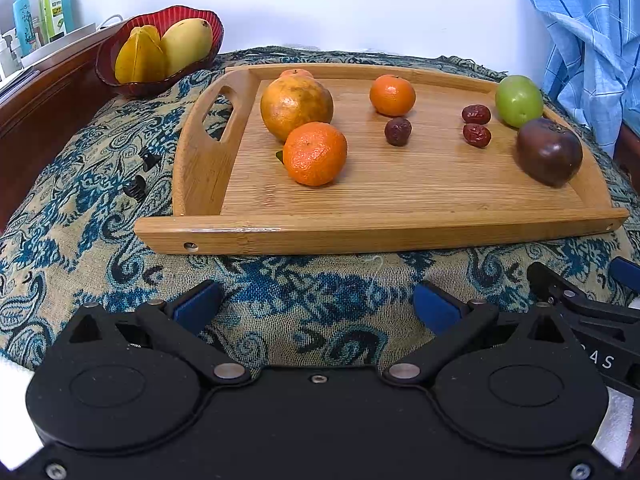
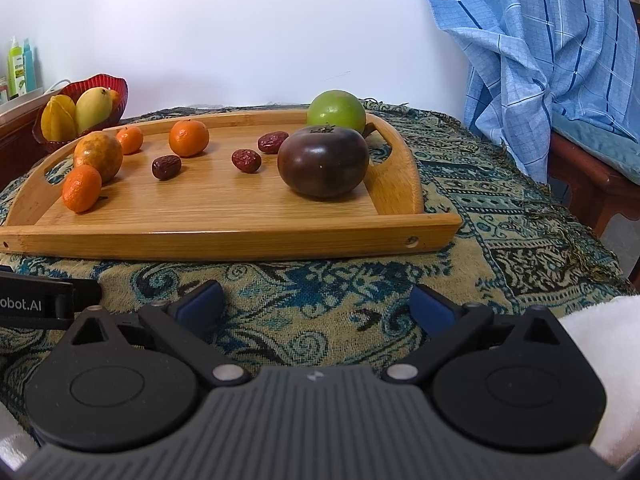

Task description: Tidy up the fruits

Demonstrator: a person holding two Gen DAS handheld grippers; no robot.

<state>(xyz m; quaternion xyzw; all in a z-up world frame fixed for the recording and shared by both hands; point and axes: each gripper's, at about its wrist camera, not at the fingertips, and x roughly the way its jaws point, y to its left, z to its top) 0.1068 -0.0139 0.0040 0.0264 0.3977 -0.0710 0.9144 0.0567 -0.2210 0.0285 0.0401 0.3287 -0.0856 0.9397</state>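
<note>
Two printed fragments (image 2: 21,305): "obot.AI", "AS"

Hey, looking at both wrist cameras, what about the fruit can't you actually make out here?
- Third small orange, left wrist view: mostly hidden behind the big yellow-orange fruit.
- Red bowl, right wrist view: something reddish behind the mango, too hidden to identify.
- Bottles, left wrist view: labels too small to read.
- Green fruit, right wrist view: lower part hidden by the dark fruit.

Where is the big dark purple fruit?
The dark purple fruit sits at the tray's right end, just in front of the green fruit, in both wrist views.
</note>
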